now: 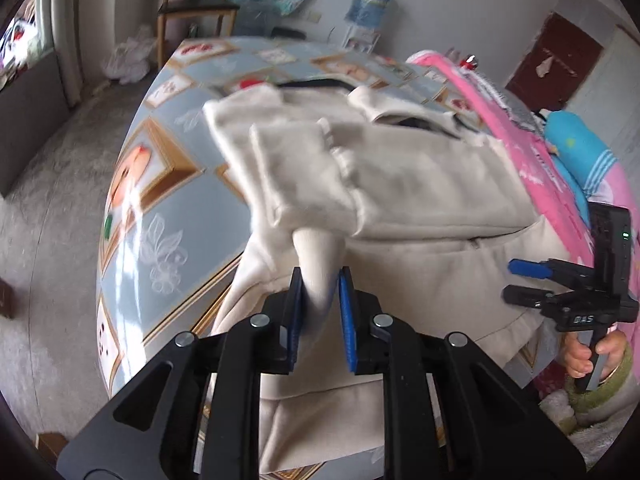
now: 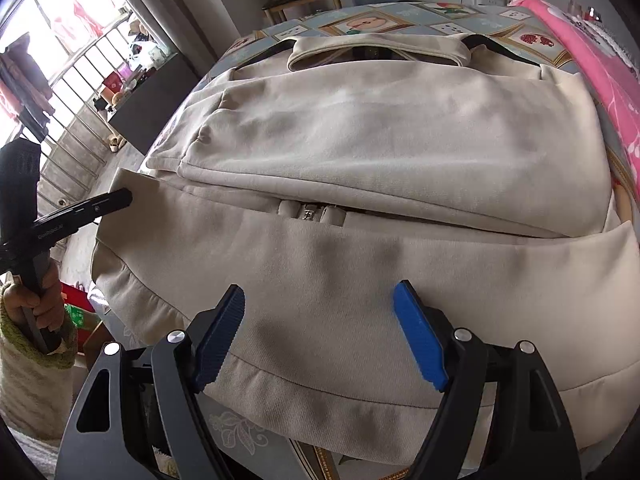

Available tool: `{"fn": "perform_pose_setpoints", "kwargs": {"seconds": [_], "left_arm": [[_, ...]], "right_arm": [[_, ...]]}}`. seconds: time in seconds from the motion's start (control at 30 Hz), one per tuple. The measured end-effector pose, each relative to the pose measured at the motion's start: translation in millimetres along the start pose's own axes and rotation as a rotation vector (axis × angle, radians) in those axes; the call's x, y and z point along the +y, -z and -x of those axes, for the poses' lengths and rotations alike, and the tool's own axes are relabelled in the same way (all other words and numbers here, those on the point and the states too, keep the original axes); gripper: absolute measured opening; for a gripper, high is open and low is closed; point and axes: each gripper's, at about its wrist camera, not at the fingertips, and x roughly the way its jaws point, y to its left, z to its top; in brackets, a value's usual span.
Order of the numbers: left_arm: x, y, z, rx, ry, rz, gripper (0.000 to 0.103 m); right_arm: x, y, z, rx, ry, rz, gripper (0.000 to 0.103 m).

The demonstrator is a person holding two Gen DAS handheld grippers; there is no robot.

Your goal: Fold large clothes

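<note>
My left tongs pinch the cream jacket's bottom corner. Its sleeves lie folded across ahead of my right tongs, which gape empty above the hem. I judge the final body fold remains.

Table covering printed with framed pictures on pale blue, pink blanket along its right edge, blue soft toy, wooden chair by the far wall, white plastic bag on the floor, barred window
</note>
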Motion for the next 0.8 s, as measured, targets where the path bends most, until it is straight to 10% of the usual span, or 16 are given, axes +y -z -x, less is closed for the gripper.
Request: {"fn": "perform_pose_setpoints", "kwargs": {"seconds": [0.37, 0.8], "left_arm": [[18.0, 11.5, -2.2, 0.038, 0.207, 0.079, 0.032], [0.3, -0.7, -12.6, 0.004, 0.108, -0.006, 0.023]], "right_arm": [[0.2, 1.3, 0.7, -0.006, 0.001, 0.001, 0.075], [0.4, 1.8, 0.9, -0.013, -0.003, -0.002, 0.075]]}}
